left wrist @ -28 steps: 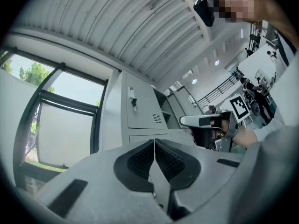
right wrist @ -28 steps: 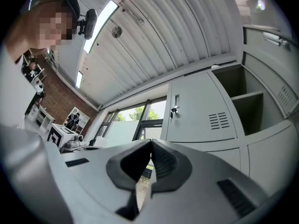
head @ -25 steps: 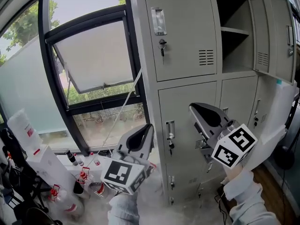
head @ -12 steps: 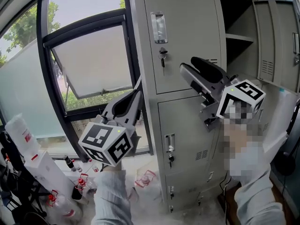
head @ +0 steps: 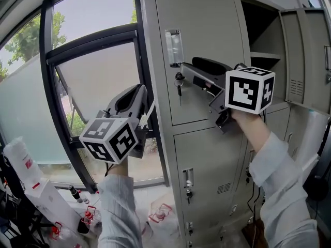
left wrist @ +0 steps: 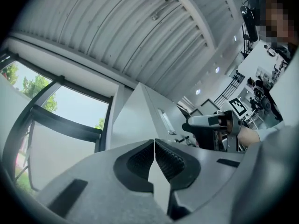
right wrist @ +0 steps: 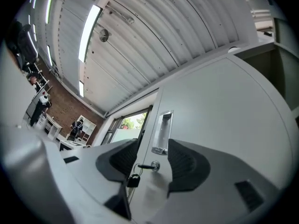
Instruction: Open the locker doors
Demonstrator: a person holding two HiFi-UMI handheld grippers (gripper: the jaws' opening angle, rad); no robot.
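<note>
The grey locker's upper left door (head: 207, 50) is closed, with a recessed metal handle (head: 174, 46) and a key (head: 179, 79) in the lock below it. My right gripper (head: 183, 69) points at that lock. In the right gripper view its jaws are opening (right wrist: 153, 155), with the key (right wrist: 148, 166) and its small hanging tag between the pads, which do not touch it, and the handle (right wrist: 162, 132) just above. My left gripper (head: 140, 91) hangs left of the locker, in front of the window, shut on nothing (left wrist: 154, 146).
The upper right compartment (head: 261, 35) stands open, its door (head: 305, 50) swung to the right. The lower doors (head: 207, 159) are closed. A tilted window pane (head: 98, 87) is at the left. Bottles and clutter (head: 77, 211) lie on the floor below.
Both grippers have risen. The right one went from the lower doors up and left to the upper left door's lock. The left one rose beside the window frame.
</note>
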